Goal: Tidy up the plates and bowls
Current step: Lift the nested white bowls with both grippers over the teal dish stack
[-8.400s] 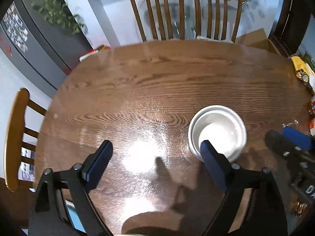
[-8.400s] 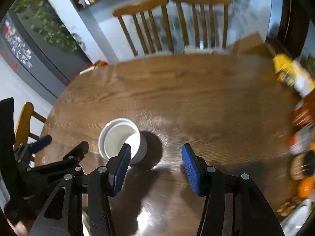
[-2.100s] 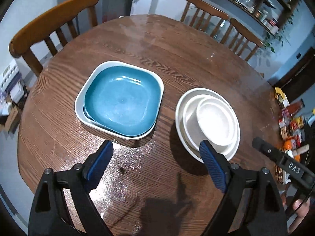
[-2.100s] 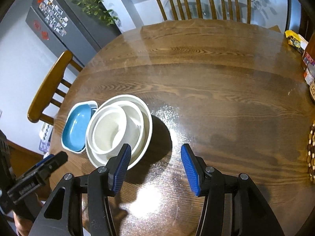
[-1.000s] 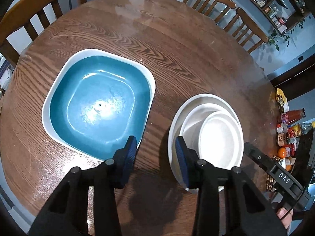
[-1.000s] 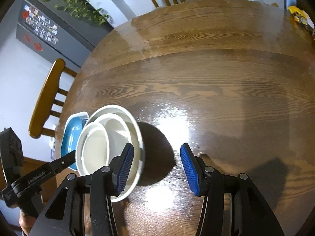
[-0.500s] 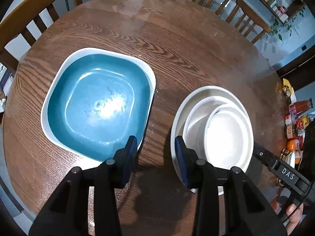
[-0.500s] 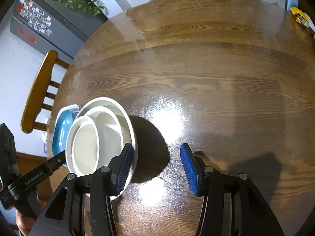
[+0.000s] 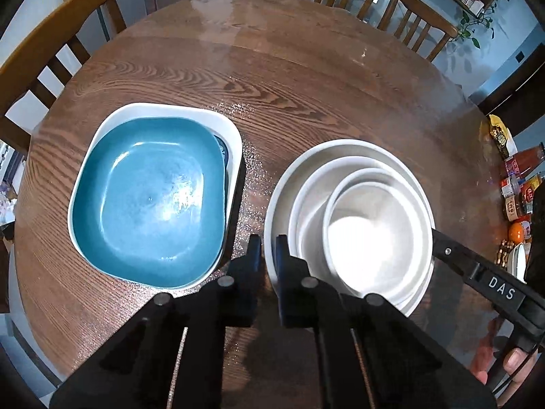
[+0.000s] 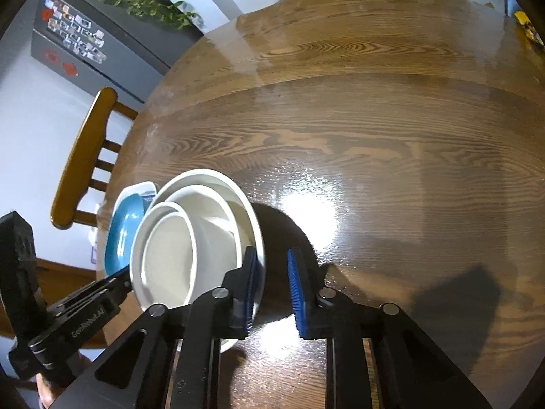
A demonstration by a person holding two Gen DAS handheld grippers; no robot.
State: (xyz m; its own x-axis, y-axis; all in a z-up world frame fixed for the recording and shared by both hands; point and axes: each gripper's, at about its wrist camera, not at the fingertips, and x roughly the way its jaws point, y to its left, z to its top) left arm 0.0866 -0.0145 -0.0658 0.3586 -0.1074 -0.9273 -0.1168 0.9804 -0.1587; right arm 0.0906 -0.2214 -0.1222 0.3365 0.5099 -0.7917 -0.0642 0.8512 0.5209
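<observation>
My left gripper (image 9: 269, 248) is together on the white plate's (image 9: 272, 204) rim; my right gripper (image 10: 272, 283) is closing around its opposite rim, so I next lift the stack evenly.

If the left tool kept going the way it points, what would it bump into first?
Probably the rim of the big white plate, or the bare table between it and the blue dish; the left tool sits right at that rim, and depth is unclear.
</observation>
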